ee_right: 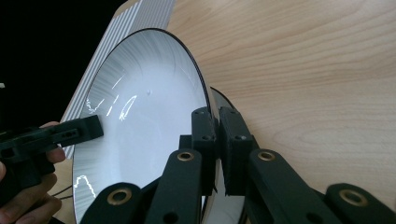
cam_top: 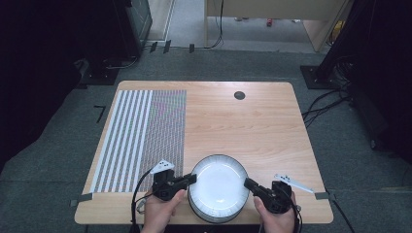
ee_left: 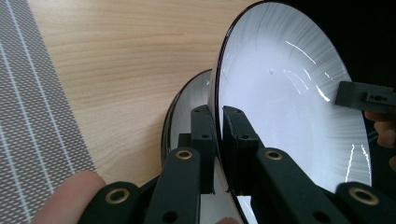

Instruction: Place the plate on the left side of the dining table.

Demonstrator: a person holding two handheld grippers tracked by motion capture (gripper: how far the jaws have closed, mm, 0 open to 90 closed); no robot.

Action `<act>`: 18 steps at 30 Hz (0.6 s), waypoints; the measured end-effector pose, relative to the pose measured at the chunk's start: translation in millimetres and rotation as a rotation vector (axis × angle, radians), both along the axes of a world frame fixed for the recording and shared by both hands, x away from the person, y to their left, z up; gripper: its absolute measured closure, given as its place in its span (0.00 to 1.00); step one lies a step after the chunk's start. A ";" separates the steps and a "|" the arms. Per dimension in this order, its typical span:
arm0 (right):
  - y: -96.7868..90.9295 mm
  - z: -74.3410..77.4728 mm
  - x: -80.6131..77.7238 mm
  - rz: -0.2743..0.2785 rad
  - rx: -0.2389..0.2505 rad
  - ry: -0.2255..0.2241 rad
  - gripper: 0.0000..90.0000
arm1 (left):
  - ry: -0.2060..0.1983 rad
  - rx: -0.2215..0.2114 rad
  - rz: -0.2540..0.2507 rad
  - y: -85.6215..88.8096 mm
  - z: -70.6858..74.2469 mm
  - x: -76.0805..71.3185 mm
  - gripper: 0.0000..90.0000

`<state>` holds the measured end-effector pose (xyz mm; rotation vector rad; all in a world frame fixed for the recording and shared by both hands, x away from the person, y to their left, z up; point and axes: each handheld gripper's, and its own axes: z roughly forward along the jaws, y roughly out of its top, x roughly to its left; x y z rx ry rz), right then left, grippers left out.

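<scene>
You pinch the top plate (cam_top: 218,182) on both sides, left gripper (cam_top: 193,179) and right gripper (cam_top: 247,183), so it lifts flat off the stack (ee_left: 187,109) beside the striped mat (cam_top: 141,136).

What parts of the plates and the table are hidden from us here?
- How many plates lie under the top plate: high view, top plate covers them; left gripper view shows one lower plate.
- Top plate's underside: every view, facing away.
- Table near edge: high view, cut off behind the hands.
</scene>
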<state>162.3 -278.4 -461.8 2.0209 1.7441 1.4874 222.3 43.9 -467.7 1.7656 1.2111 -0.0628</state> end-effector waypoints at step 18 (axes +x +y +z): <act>47.9 30.7 42.2 0.093 -0.018 -0.039 0.96 | -0.048 -0.022 0.102 52.8 29.4 14.2 0.94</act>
